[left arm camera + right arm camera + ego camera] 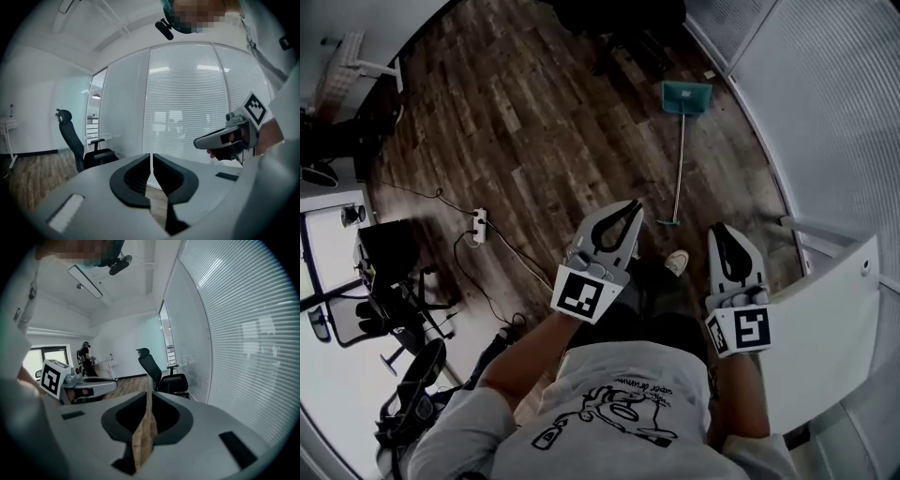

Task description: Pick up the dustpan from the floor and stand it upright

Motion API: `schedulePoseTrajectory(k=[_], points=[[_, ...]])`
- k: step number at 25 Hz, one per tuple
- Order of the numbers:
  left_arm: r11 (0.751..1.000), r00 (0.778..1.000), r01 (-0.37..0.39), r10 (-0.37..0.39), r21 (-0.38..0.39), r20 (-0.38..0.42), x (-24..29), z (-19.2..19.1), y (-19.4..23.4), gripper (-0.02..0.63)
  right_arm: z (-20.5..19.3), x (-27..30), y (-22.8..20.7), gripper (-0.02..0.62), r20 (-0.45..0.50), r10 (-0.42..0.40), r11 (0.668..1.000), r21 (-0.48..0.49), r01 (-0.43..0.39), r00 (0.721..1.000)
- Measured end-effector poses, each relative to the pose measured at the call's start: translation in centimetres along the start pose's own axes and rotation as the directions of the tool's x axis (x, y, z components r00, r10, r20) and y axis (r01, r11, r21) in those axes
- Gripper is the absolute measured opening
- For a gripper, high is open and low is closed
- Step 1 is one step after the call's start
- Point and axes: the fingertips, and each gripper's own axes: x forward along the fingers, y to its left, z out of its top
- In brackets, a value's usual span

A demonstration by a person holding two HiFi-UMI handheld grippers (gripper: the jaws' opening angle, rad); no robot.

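The teal dustpan [686,97] lies on the wooden floor far ahead, its long thin handle [679,159] running back toward me and ending near my feet. My left gripper [631,206] is held in the air, shut and empty, left of the handle's near end. Shut and empty too, my right gripper [719,229] hangs just right of that end. Neither touches the dustpan. In the left gripper view the jaws [151,157] meet with nothing between them, and the right gripper [229,137] shows beside them. The right gripper view shows its jaws [150,395] together; the dustpan is not in either gripper view.
A white power strip [478,226] with a trailing cable lies on the floor at left. A black office chair [157,371] stands by the blinds-covered glass wall [187,108]. A white panel [825,319] stands close on my right. A person [86,360] stands far back.
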Motion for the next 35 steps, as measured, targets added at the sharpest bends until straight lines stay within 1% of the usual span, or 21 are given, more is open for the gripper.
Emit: schedulePoseTrajectory(k=[3, 6, 9, 10, 12, 17, 19, 21, 23, 26, 30, 33, 35], points=[[1.0, 1.0, 0.02, -0.019, 0.007, -0.023, 1.6, -4.0, -0.4, 0.003, -4.8, 0.8, -1.7, 0.008, -0.047, -0.011, 1.0, 0.009, 0.012, 0.999], [0.999, 0.996, 0.037, -0.036, 0.016, -0.079, 3.6, -8.5, -0.5, 0.003, -9.8, 2.2, -3.8, 0.008, -0.094, -0.015, 1.0, 0.017, 0.017, 0.995], [0.997, 0.993, 0.056, -0.049, 0.059, -0.104, 5.5, -13.5, -0.8, 0.002, -15.8, 3.6, -5.6, 0.01, -0.142, -0.016, 0.999, 0.025, 0.019, 0.99], [0.996, 0.993, 0.061, -0.053, 0.063, -0.109, 6.0, -15.4, -1.0, 0.003, -18.0, 4.1, -6.0, 0.02, -0.163, -0.012, 1.0, 0.024, 0.016, 0.987], [0.996, 0.991, 0.067, -0.061, 0.052, -0.118, 6.6, -19.1, -1.2, 0.003, -22.2, 5.0, -6.5, 0.064, -0.199, 0.001, 1.0, 0.025, 0.004, 0.98], [0.993, 0.981, 0.112, -0.104, 0.045, -0.164, 8.5, -28.6, -1.9, 0.003, -31.4, 7.6, -7.6, 0.064, -0.256, 0.018, 0.999, 0.032, -0.01, 0.966], [0.992, 0.978, 0.126, -0.12, 0.026, -0.172, 9.2, -31.9, -1.9, 0.003, -35.0, 8.8, -8.0, 0.064, -0.279, 0.027, 0.999, 0.036, -0.018, 0.96], [0.991, 0.975, 0.136, -0.134, 0.0, -0.179, 9.9, -35.0, -1.4, 0.002, -38.7, 10.2, -8.5, 0.064, -0.302, 0.039, 0.999, 0.039, -0.029, 0.953], [0.989, 0.97, 0.148, -0.147, -0.009, -0.193, 10.7, -38.4, -0.8, 0.002, -42.5, 11.8, -9.3, 0.064, -0.322, 0.053, 0.998, 0.042, -0.042, 0.945], [0.982, 0.959, 0.188, -0.177, 0.032, -0.221, 12.4, -44.1, -0.1, 0.002, -48.5, 14.3, -10.8, 0.064, -0.346, 0.073, 0.997, 0.042, -0.062, 0.936], [0.964, 0.946, 0.248, -0.22, 0.094, -0.236, 15.7, -51.3, 1.2, 0.002, -57.5, 18.3, -13.1, 0.064, -0.391, 0.088, 0.996, 0.027, -0.084, 0.916], [0.958, 0.938, 0.27, -0.238, 0.101, -0.251, 18.4, -57.1, 2.2, 0.002, -64.5, 21.3, -14.4, 0.064, -0.425, 0.102, 0.994, 0.022, -0.103, 0.899], [0.957, 0.935, 0.279, -0.252, 0.079, -0.249, 20.5, -60.6, 3.0, 0.003, -69.0, 23.1, -15.4, 0.064, -0.452, 0.105, 0.994, 0.02, -0.107, 0.886]])
